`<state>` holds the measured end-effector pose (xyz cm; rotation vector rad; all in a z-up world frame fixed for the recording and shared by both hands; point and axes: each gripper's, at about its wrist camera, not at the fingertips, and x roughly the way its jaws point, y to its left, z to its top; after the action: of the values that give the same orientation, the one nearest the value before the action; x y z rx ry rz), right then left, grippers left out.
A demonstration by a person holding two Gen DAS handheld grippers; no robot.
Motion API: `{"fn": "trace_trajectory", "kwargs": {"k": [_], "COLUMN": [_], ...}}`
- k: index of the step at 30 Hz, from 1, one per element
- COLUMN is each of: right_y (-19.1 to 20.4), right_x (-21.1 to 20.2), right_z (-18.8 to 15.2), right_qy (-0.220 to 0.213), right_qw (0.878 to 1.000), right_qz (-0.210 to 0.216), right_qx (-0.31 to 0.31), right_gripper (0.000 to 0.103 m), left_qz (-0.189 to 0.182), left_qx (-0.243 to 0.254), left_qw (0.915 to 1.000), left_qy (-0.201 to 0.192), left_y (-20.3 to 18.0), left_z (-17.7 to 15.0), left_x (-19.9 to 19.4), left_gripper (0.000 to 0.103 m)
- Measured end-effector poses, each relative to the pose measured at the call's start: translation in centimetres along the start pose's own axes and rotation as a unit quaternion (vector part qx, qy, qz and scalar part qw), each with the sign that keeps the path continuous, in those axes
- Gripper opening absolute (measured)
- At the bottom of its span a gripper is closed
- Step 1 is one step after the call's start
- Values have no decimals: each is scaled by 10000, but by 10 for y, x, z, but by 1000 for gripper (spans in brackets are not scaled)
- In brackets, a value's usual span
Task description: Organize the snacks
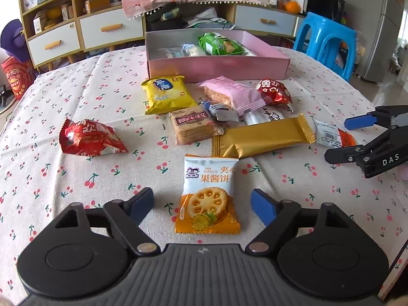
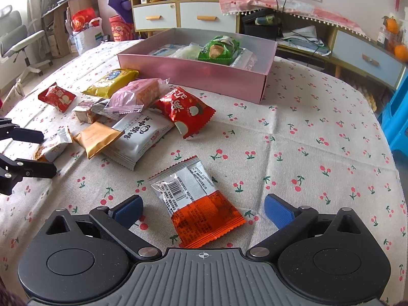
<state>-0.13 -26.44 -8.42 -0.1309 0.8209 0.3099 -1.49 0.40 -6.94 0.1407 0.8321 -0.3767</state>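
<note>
Task looks early on. The pink rectangular cardboard box (image 1: pixel 219 66), well ahead of both tongs on the cherry-print cloth-covered table (image 1: pixel 76 178), holds only a few pkts, incl. a green crinkly snack bag (image 1: pixel 219 43); most snacks are not yet packed.

Left tongs (image 1: pixel 202 204) are spread wide, nothing held, w/ a white-and-orange jam biscuit packet (image 1: pixel 207 196) lying flat between the fingers. Right tongs (image 2: pixel 202 210) are likewise wide apart and empty, straddling a silver-and-orange foil packet (image 2: pixel 196 199) lying back side up.

Left to go, ahead of the left tongs: a long gold foil wrapper (image 1: pixel 262 137), a yellow chip bag (image 1: pixel 167 95), a pink-wrapped rice cake bar (image 1: pixel 230 95), a clear-wrapped cracker stack (image 1: pixel 192 126), and a red crinkly pouch (image 1: pixel 89 139) off to the left. Probably each tongs grabs the pkt under it next.
</note>
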Motion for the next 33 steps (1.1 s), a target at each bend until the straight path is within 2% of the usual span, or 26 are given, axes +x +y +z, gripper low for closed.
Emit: {"fn": "trace_trajectory", "kwargs": {"k": [6,11,17,22,33], "right_y": [3,4,8,12,11], "right_x": [-1,-2,-3,-5,-9], "right_z": [4,6,9,10,17], "right_qy": [-9,-12,-40,-59,-72], "right_qw": [10000,9999,9997,9995,9996], "right_qz": [66,114,192,239,239], "right_qx": [-53,-84,-161,-215,-95], "right_gripper": [90,83,64,41,39], "left_qz": [-45,-49,-60,-69,-180], "left_qx": [-12,-56,-60,-78,-189], "left_qw": [10000,10000,10000,9999,9996], "left_qy": [-16,3,12,26,80], "left_y": [0,2,2,3,6], "left_z": [3,5,6,7,11], "left_x": [0,-1,-1,-1,-3], "left_gripper": [63,57,40,37,36]}}
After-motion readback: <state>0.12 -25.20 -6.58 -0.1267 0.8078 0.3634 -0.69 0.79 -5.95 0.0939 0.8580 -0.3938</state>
